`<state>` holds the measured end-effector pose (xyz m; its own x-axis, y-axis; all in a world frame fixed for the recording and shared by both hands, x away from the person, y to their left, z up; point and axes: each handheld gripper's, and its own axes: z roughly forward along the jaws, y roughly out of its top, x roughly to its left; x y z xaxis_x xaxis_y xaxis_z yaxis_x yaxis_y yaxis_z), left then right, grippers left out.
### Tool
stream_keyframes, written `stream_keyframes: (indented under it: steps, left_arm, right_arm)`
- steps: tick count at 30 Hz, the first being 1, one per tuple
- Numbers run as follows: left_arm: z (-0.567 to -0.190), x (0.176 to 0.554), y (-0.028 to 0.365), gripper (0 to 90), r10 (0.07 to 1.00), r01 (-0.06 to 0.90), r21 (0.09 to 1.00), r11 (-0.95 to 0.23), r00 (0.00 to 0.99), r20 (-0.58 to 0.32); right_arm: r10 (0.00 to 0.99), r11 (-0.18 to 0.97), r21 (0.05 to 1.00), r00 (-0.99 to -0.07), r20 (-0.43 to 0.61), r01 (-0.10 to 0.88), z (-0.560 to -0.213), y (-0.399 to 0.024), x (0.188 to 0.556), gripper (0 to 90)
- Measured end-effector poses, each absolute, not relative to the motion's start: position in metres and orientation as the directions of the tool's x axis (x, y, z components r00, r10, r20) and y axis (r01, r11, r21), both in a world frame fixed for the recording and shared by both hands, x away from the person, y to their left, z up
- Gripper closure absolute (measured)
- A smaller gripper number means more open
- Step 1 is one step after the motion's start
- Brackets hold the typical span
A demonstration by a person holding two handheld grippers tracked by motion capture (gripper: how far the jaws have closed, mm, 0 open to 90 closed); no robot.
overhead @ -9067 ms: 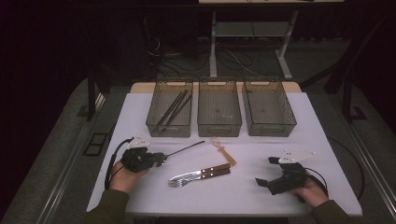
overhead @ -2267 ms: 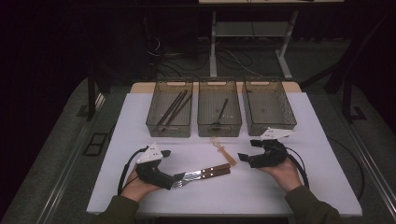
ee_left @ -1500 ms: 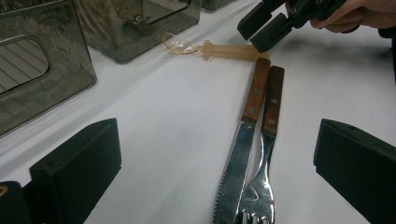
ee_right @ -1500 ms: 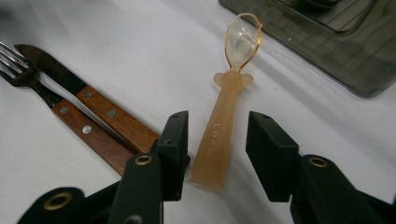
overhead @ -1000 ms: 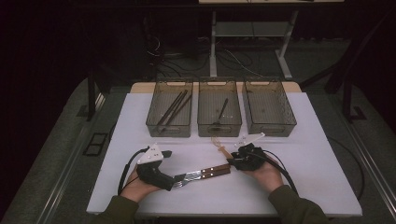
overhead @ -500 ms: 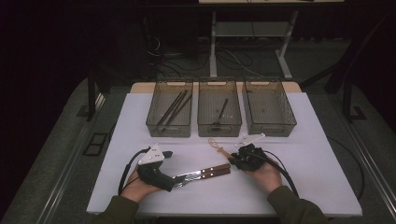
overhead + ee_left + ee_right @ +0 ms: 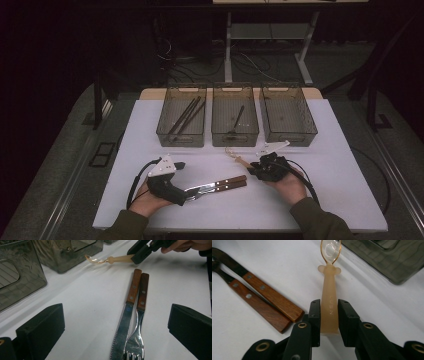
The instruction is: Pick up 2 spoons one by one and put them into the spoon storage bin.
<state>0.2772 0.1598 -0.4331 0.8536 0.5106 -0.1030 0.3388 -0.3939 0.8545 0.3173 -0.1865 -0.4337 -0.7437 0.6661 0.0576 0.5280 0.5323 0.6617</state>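
my right tongs (image 7: 329, 315) are clamped on the handle of the pale spoon (image 7: 329, 290) at the centre of the right gripper view. my left tongs (image 7: 115, 327) gape wide around the knife (image 7: 127, 312) and fork (image 7: 138, 317) at lower centre on the worktop (image 7: 325, 150).

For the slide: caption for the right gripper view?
Right gripper jaws clamped on a translucent spoon's handle, beside two wooden-handled utensils.

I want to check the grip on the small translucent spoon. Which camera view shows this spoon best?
The right gripper view: the spoon runs up the middle, its handle clamped between the right gripper's jaws. The left gripper view shows it from the side, farther off. The high view shows it small and faint.
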Motion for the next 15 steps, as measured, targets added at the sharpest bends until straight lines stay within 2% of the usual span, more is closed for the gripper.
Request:
stream_keyframes:
  steps: [15]
  left_arm:
    - [-0.433, 0.277, 0.159, 0.0, 0.506, 0.337, 0.853, -0.399, 0.857, -0.101]
  right_arm:
    - [0.644, 0.492, 0.713, -0.76, 0.089, 0.5, -0.412, -0.203, 0.311, 73.6]
